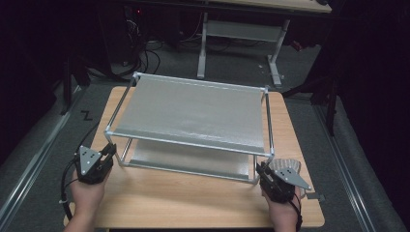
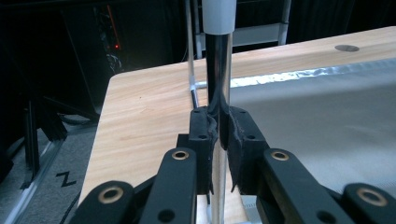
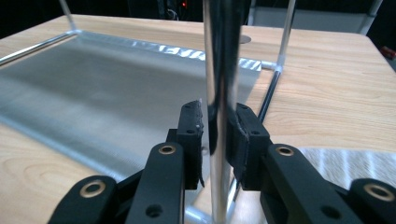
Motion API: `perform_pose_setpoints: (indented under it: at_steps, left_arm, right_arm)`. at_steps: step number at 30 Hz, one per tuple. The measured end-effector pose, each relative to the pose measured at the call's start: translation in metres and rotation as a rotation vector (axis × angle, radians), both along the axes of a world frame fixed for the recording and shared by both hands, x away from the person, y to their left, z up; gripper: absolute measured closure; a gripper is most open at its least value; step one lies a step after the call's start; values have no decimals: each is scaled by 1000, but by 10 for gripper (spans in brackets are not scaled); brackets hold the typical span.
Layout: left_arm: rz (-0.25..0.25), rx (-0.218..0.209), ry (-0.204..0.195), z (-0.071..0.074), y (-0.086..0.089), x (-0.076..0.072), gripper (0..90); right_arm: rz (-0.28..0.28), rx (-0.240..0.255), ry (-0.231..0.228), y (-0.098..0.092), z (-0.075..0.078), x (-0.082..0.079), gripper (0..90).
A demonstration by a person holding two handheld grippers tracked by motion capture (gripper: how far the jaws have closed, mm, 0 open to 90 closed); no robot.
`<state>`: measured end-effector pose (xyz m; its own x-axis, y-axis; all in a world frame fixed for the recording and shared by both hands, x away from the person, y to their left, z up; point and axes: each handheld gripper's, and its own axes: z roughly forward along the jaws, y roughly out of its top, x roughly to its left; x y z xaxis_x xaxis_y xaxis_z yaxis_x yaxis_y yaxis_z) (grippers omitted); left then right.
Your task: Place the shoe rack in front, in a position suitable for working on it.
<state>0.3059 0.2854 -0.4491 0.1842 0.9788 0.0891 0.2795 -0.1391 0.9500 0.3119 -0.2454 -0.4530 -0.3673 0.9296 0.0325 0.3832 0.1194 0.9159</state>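
We have the left gripper (image 1: 109, 151) at the near left post (image 2: 219, 93) of the two-tier rack (image 1: 191, 113); its fingers (image 2: 201, 133) pinch that chrome post from both sides. The rack stands on the tabletop (image 1: 193, 200), ahead of both sets of fingers, its lower shelf (image 3: 93, 93) lying beyond them. The right gripper (image 1: 262, 170) sits at the near right post (image 3: 222, 70). One finger (image 3: 245, 133) touches the post; the other stands slightly clear, so this grip looks loose. We judge that both posts are reached and the rack is not yet lifted or moved. A striped cloth (image 1: 285, 166) lies just beside the right fingers. A second table (image 1: 241, 29) stands well beyond the rack. Nothing blocks the fingers.
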Motion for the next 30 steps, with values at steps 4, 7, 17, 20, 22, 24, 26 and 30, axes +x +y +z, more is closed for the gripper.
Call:
perform_pose_setpoints:
  at_steps: [4, 7, 17, 20, 22, 24, 26, 30]
  left_arm:
    - [8, 9, -6, 0, 1, -15, 801]
    - [27, 16, 0, 0, 2, -22, 801]
    - [32, 3, -17, -2, 4, -33, 789]
    - [29, 9, -23, -3, 4, -34, 789]
    - [21, -4, -21, -3, 6, -33, 801]
    - [5, -8, -16, -3, 3, -30, 804]
    - [5, -11, -18, -3, 0, -27, 804]
    - [4, 0, -18, -2, -7, -23, 803]
  right_arm:
    - [-19, 9, 17, 5, 3, 19, 793]
    - [-10, 12, 25, 8, 4, 32, 793]
    - [-29, 12, -7, 11, 1, 29, 655]
    - [-38, 5, -1, 6, -2, 22, 667]
    - [-37, 2, 2, 3, -2, 16, 725]
    - [-38, -11, 3, 4, -1, 12, 798]
    - [-61, -44, 1, 5, 0, 11, 805]
    - [-75, -34, 2, -1, 0, 15, 802]
